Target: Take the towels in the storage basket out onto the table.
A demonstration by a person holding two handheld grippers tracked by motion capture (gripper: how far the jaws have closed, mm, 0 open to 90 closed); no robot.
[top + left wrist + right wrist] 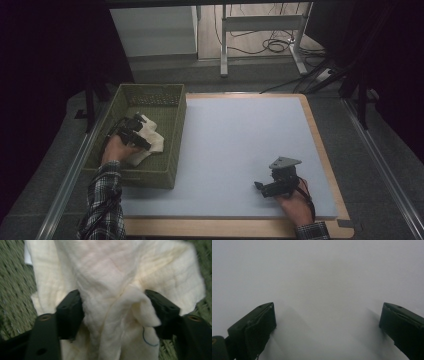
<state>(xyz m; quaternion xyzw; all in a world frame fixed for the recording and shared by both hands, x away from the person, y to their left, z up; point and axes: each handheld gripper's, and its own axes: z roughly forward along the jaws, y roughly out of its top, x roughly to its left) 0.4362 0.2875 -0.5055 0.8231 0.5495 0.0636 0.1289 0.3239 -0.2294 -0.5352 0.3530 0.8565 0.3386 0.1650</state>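
Cloth (pixel 117 290) bunched between left hand-held gripper's (pixel 115 305) parted jaws.

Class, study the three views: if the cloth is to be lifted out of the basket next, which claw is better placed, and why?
Left. The left claw is open with a fold of the white cloth between its jaws, inside the green basket. The right claw hangs open over the bare blue mat, away from the basket.

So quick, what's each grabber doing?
Left gripper: jaws apart around the white cloth, not clamped.
Right gripper: open, holding nothing.
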